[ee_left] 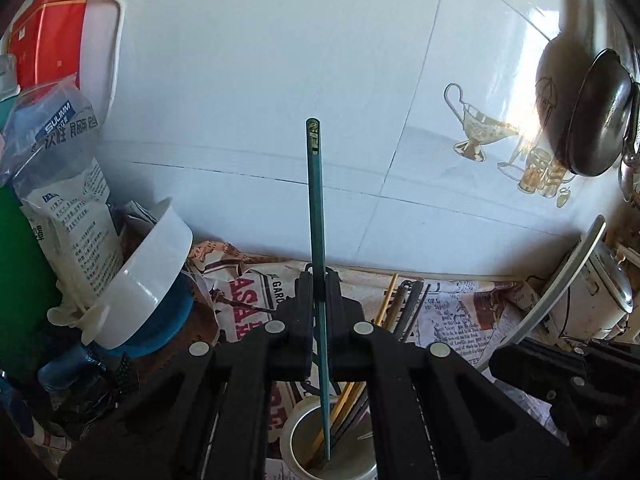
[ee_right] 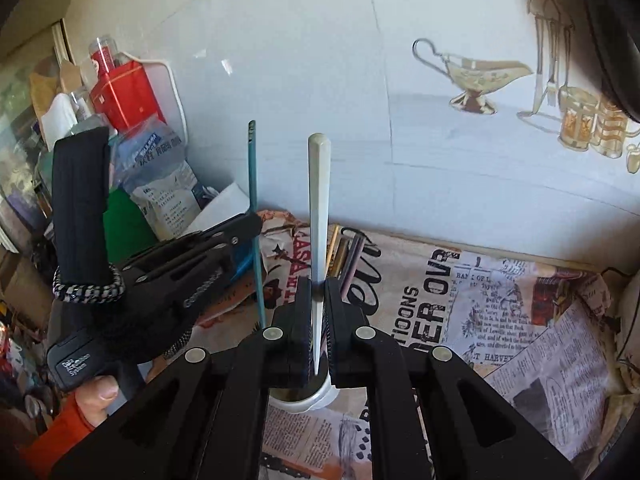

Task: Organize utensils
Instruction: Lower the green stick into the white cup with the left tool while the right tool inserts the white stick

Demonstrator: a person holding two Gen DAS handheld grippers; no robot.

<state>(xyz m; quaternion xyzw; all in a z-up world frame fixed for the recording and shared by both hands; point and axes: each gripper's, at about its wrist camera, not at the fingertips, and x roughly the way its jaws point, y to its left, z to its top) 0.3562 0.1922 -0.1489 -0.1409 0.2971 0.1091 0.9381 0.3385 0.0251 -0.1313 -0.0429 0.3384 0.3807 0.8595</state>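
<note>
- Left wrist view: the left gripper [ee_left: 319, 280] is clamped on a slim teal chopstick [ee_left: 316, 200], held upright, its tip inside the white cylindrical cup [ee_left: 292, 440] among other sticks. Lower it straight, then let go.
- Right wrist view: the right gripper [ee_right: 319, 284] pinches a pale white tapered chopstick [ee_right: 319, 200] above the same cup; keep it vertical and clear of the neighbouring tool.

Your left gripper [ee_left: 319, 280] pinches a teal chopstick [ee_left: 316, 216] upright between its jaws, the lower tip reaching down into the white cup [ee_left: 289, 436] below. More chopsticks [ee_left: 390, 308] lean in that cup just right of it, over the newspaper-print cloth [ee_left: 460, 312]. Your right gripper [ee_left: 560, 384] shows at the lower right edge.
</note>
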